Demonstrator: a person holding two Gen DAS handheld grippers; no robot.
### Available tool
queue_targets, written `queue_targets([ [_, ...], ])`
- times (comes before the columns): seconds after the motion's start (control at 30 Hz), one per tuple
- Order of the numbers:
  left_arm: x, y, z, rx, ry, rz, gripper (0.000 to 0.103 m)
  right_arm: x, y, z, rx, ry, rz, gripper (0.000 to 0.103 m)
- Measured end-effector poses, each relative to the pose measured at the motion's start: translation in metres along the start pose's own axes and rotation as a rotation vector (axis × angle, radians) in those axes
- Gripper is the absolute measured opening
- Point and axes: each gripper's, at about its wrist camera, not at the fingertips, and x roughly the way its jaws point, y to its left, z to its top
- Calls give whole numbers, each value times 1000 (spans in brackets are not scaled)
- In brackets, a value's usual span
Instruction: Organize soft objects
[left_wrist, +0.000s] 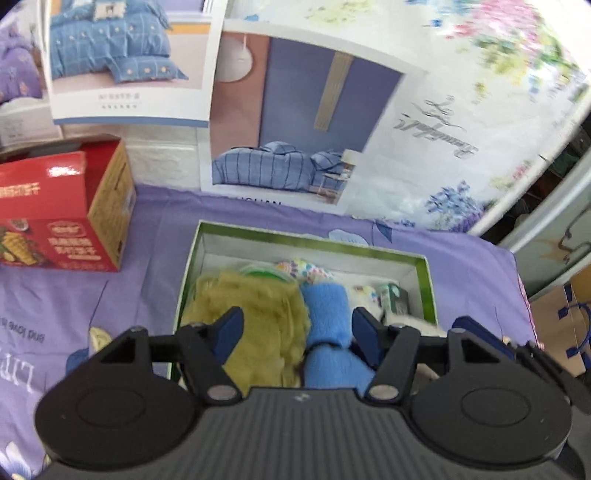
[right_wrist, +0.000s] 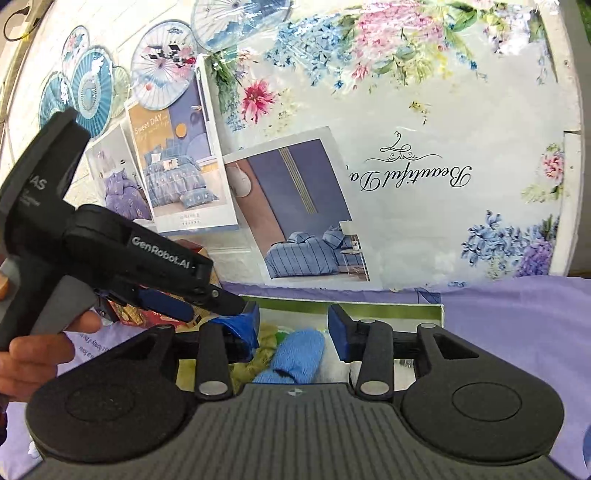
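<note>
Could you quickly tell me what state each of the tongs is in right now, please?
Left tongs: open, holding nothing, above the blue plush in the box.
Right tongs: open, holding nothing.

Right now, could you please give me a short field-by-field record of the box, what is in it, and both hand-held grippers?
box: open green-rimmed box on the purple bedsheet
contents: olive furry toy at left, blue plush item beside it, small patterned soft items behind
left hand-held gripper: open, above the toys, nothing gripped
right hand-held gripper: jaws apart, nothing between them
nearby: red carton left of the box
</note>
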Motion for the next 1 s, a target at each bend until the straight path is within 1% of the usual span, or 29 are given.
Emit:
queue_targets([
  [0.13, -32, -7, -38, 23, -20, -25, 64, -31, 14, -8, -16, 8, -33, 26],
  [0.33, -85, -6, -99, 28, -92, -30, 65, -78, 37, -34, -18, 36, -101, 28],
  [0.4, -100, -4, -118, 34, -117, -14, 66, -92, 44, -42, 15, 33, -131, 29],
  [0.47, -111, 0, -135, 32, -142, 5, 66, -106, 50, -51, 89, 5, -170, 29],
  [0.53, -120, 5, -152, 29, -159, 17, 66, -118, 61, -59, 159, -22, -255, 29],
  [0.57, -123, 8, -160, 28, -163, 23, 66, -123, 66, -64, 189, -22, -294, 29],
  [0.6, -126, 11, -167, 25, -171, 31, 66, -127, 70, -68, 214, -20, -308, 30],
  [0.63, -128, 14, -173, 23, -181, 40, 66, -132, 73, -75, 235, -28, -297, 30],
  [0.7, -131, 17, -187, 20, -203, 73, 66, -142, 80, -87, 263, -76, -274, 29],
  [0.8, -133, 22, -204, -4, -235, 104, 66, -148, 89, -102, 292, -95, -301, 30],
  [0.87, -131, 26, -213, -24, -240, 98, 66, -150, 95, -111, 289, -110, -310, 30],
  [0.93, -125, 27, -221, -36, -227, 97, 66, -149, 100, -118, 300, -106, -352, 30],
  [1.0, -119, 24, -230, -20, -228, 115, 66, -148, 103, -123, 310, -102, -382, 30],
])
